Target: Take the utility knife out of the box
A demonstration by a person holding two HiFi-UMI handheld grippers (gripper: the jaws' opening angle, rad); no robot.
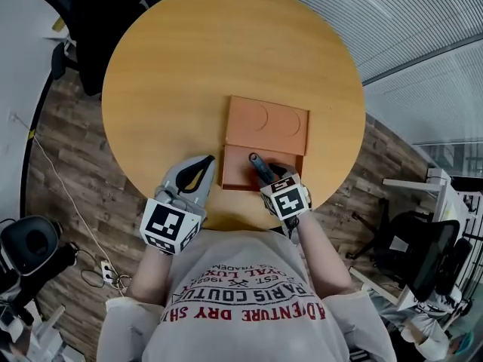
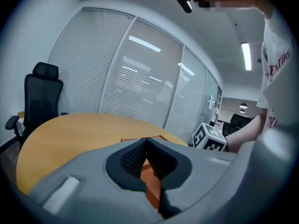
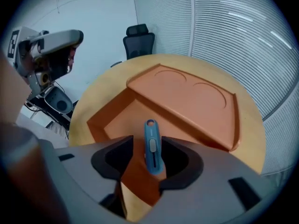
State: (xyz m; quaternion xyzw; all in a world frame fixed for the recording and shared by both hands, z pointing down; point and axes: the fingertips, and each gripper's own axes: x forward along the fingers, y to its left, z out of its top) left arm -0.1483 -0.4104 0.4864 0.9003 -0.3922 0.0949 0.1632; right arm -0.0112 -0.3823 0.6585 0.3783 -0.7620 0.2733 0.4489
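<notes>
The blue utility knife (image 3: 151, 130) lies in the near half of the open orange box (image 1: 266, 123), between the right gripper's (image 3: 147, 144) wide-apart jaws, which do not press on it. The left gripper (image 2: 147, 141), jaws together and empty, is just left of the box on the round table (image 1: 173, 74).

- The round wooden table (image 1: 189, 66) is pale, smooth and satin, with a faint grain showing.
- The flat orange box (image 1: 266, 124) is matt and smooth. Whether it is card or moulded plastic I cannot tell.
- The slim blue utility knife (image 3: 151, 146) has a smooth plastic body with a slight sheen.
- My left gripper (image 2: 146, 141) and right gripper (image 3: 146, 137) have matt grey plastic shells. Their black pads (image 2: 132, 158) are ribbed and look rubbery.
- The dark floor planks (image 1: 72, 164) look like rough-grained wood.
- My pale T-shirt (image 1: 226, 338) is soft cloth with flat printed lettering.
</notes>
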